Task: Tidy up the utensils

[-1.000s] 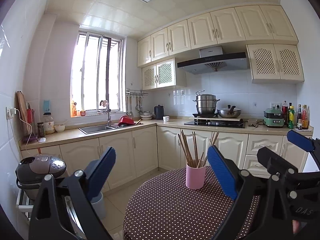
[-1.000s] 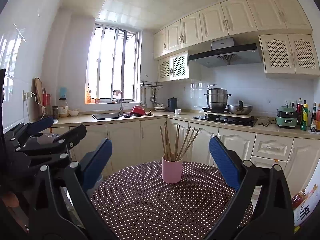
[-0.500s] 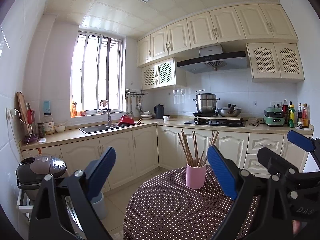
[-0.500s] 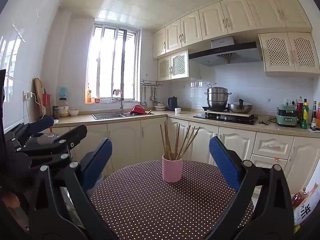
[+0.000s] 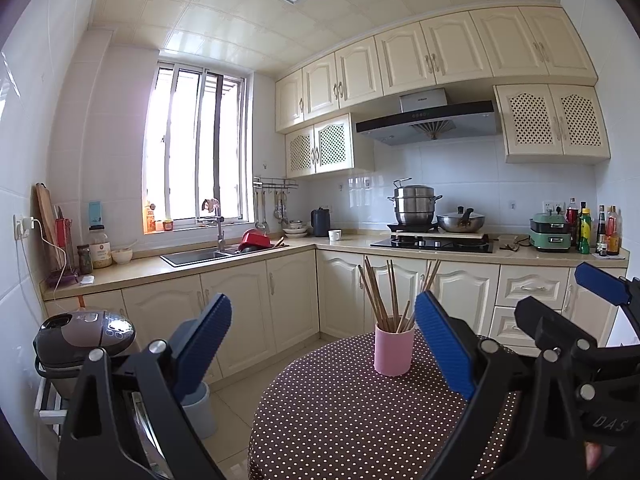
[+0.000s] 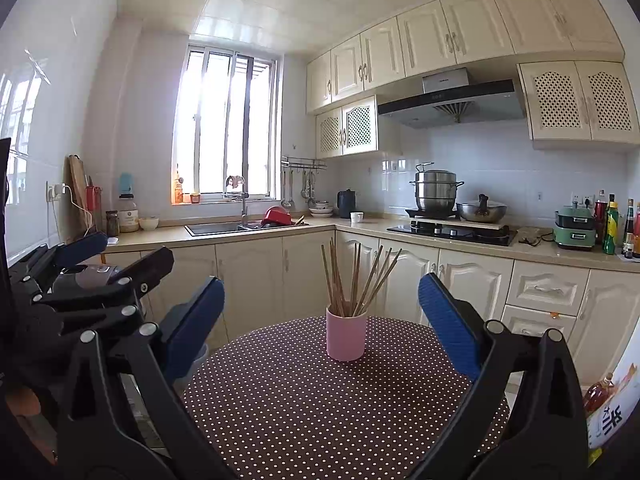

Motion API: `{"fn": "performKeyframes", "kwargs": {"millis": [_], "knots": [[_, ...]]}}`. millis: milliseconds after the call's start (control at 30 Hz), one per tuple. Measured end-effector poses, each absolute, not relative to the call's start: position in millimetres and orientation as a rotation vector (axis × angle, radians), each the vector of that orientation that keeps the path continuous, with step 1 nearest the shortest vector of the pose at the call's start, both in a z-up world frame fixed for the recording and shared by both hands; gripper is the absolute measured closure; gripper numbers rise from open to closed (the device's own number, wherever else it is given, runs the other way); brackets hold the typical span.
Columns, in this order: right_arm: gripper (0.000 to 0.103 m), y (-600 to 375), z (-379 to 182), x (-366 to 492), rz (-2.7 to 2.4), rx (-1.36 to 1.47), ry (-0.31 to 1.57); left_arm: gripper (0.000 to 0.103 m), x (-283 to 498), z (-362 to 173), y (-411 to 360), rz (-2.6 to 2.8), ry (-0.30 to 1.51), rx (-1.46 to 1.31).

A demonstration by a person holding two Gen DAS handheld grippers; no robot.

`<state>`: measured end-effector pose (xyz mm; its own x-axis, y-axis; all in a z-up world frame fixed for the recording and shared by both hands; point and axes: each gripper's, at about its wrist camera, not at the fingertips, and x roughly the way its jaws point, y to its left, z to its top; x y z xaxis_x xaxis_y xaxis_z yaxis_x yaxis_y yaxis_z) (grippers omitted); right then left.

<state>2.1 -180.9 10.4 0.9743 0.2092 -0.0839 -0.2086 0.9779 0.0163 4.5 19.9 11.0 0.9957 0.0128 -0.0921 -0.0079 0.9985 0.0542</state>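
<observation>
A pink cup [image 5: 393, 348] [image 6: 346, 334] stands upright near the far edge of a round table with a brown polka-dot cloth [image 5: 340, 420] [image 6: 312, 400]. Several brown wooden chopsticks [image 5: 380, 296] [image 6: 352, 280] stand fanned out in the cup. My left gripper [image 5: 320, 344] hangs open above the table's near left side, short of the cup, with nothing between its blue pads. My right gripper [image 6: 320, 328] is open too, its fingers framing the cup from well back. The other gripper shows at the edge of each wrist view.
Cream base cabinets [image 6: 248, 280] and a counter run behind the table, with a sink [image 5: 196, 257], a hob with pots [image 5: 432, 240] and bottles [image 5: 592, 232]. A rice cooker [image 5: 84, 336] on a rack and a grey bin [image 5: 198, 408] stand left of the table.
</observation>
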Motion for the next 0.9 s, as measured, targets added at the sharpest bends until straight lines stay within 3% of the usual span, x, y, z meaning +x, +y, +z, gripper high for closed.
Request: {"fn": "performKeyframes", "kwargs": {"millis": [900], "knots": [[0.007,-180.5,6.9,5.7,0.216,0.010,0.100,0.012,7.9,7.4,21.3,0.016,0.107,0.053]]}}
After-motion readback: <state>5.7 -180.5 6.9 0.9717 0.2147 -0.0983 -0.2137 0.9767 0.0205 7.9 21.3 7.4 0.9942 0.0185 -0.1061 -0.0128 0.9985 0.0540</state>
